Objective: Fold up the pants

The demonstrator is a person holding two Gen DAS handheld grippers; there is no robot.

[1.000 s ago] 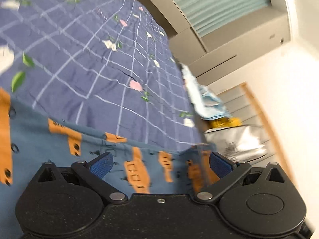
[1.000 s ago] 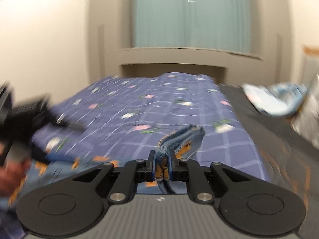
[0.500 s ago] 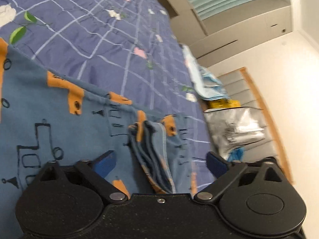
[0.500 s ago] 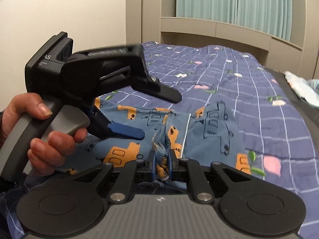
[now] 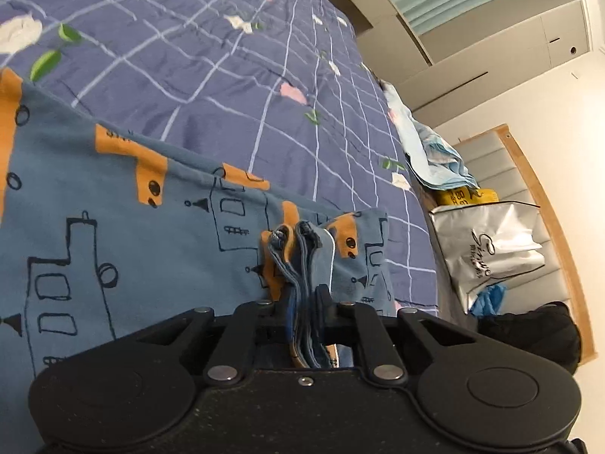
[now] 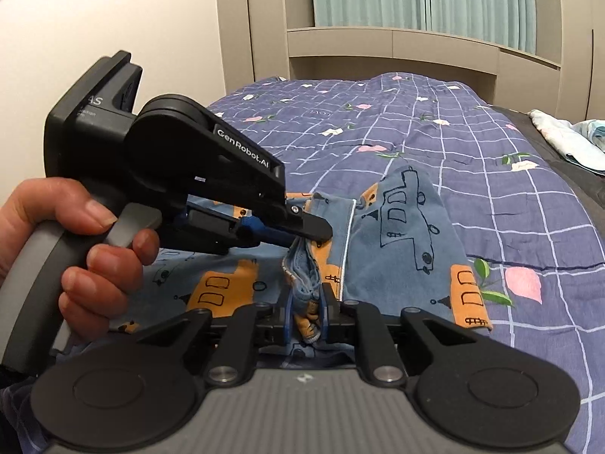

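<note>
Soft blue pants with orange car pictures (image 6: 397, 227) lie on purple checked bed cover (image 6: 435, 121). Left tongs (image 5: 304, 317) have just been closing, now pinch bunched pant edge. Right tongs (image 6: 306, 316) pinch same bunch, just beside left tongs. Step: grab. Next: probably lift together, fold over.

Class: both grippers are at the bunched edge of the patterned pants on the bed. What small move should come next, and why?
Probably draw both grippers apart to flatten the edge. The left gripper, its jaws just closed, and the right gripper each pinch the pants close together, fabric bunched between them.
</note>
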